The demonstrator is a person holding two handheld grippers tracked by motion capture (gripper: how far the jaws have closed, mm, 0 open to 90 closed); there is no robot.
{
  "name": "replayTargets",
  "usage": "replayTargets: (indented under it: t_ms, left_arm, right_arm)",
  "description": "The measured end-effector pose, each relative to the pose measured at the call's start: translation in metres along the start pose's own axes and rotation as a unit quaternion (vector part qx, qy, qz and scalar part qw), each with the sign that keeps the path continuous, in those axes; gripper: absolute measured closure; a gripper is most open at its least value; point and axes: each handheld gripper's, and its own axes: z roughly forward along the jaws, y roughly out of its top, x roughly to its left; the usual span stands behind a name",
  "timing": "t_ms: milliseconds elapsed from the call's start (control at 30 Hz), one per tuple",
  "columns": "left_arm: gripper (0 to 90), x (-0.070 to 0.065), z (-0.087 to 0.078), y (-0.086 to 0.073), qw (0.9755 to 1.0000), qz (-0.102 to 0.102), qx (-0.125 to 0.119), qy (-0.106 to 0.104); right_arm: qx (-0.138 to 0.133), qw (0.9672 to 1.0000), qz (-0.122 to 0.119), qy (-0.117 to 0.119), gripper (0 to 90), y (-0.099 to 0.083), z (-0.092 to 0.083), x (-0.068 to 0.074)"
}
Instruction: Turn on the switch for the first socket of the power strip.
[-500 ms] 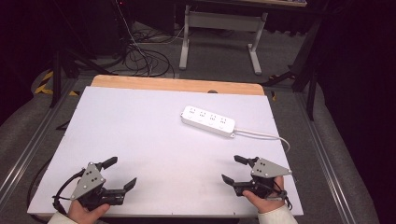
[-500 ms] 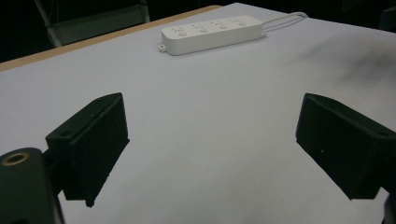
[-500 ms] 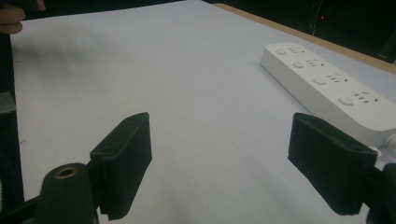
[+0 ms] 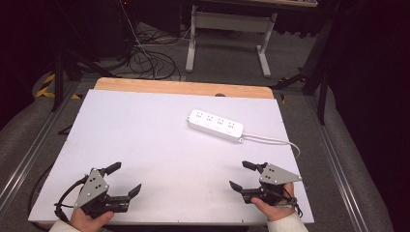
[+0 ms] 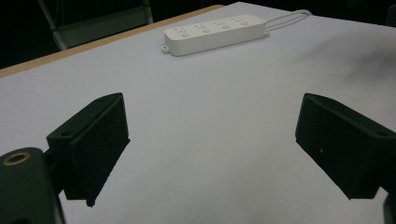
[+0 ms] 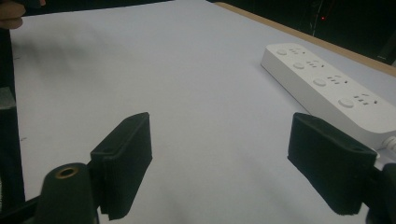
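White tabletop [image 4: 159,140] lies bare between wide-open left tongs [image 4: 124,180], right tongs [image 4: 241,175] and power strip [image 4: 215,125].

The work surface is a white table [image 4: 145,140] with a light wooden edge strip [image 4: 183,88] along its far side. Metal rails [image 4: 24,159] run along the left and right sides of the table. The floor [image 4: 227,60] is grey carpet. Beyond the far edge stands a light grey metal frame [image 4: 227,29] on two feet. To its left, black cables [image 4: 145,60] lie loosely coiled on the floor. Yellow-black hazard tape [image 4: 46,87] marks the far left. The surrounding room is dark.
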Motion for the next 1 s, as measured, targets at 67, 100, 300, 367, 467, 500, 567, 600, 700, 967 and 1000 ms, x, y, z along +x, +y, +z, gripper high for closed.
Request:
replayTargets:
  t_ms: [67, 100, 300, 367, 467, 500, 567, 600, 700, 967, 1000]
  left_arm:
    - [10.1, 0.000, 0.000, 0.000, 1.0000, -0.005, -0.002, -0.002]
    - [10.1, 0.000, 0.000, 0.000, 0.9999, -0.010, -0.002, -0.004]
    - [10.1, -0.001, 0.000, 0.000, 1.0000, 0.001, 0.001, 0.002]
    - [10.1, -0.001, 0.000, 0.000, 1.0000, 0.002, 0.001, 0.003]
    - [10.0, 0.000, 0.000, 0.000, 1.0000, -0.002, 0.002, 0.002]
    - [10.0, 0.001, 0.000, 0.000, 1.0000, -0.001, 0.002, 0.002]
    - [9.9, 0.001, 0.001, 0.000, 1.0000, -0.009, 0.001, 0.003]
    - [9.9, 0.001, 0.001, 0.000, 0.9999, -0.010, 0.003, 0.002]
    - [9.7, 0.002, 0.001, 0.000, 0.9999, -0.011, 0.005, 0.004]
    - [9.7, 0.002, 0.001, 0.000, 0.9999, -0.007, 0.005, 0.006]
    - [9.7, 0.002, 0.001, 0.000, 0.9999, -0.007, 0.005, 0.006]
  right_arm:
    - [-0.001, 1.0000, -0.001, 0.005, 23.6, 0.001, 0.001, 0.000]
    - [-0.001, 1.0000, -0.001, 0.005, 23.6, 0.001, 0.001, 0.000]
    - [0.000, 0.9999, -0.004, 0.013, 23.8, 0.002, 0.003, 0.003]
    - [0.002, 0.9998, -0.004, 0.018, 23.7, 0.003, 0.003, 0.002]
    - [0.005, 0.9998, -0.002, 0.021, 23.8, 0.004, 0.003, 0.002]
    - [0.005, 0.9998, -0.002, 0.021, 23.8, 0.004, 0.003, 0.002]
    - [0.006, 0.9997, 0.000, 0.024, 23.9, 0.006, 0.003, 0.001]
    - [0.006, 0.9997, 0.000, 0.024, 23.9, 0.006, 0.003, 0.001]
    - [0.008, 0.9996, -0.001, 0.026, 24.5, 0.010, 0.002, -0.001]
    - [0.018, 0.9995, -0.001, 0.027, 26.3, 0.022, 0.002, -0.008]
    - [0.019, 0.9995, -0.001, 0.024, 26.5, 0.023, 0.002, -0.008]
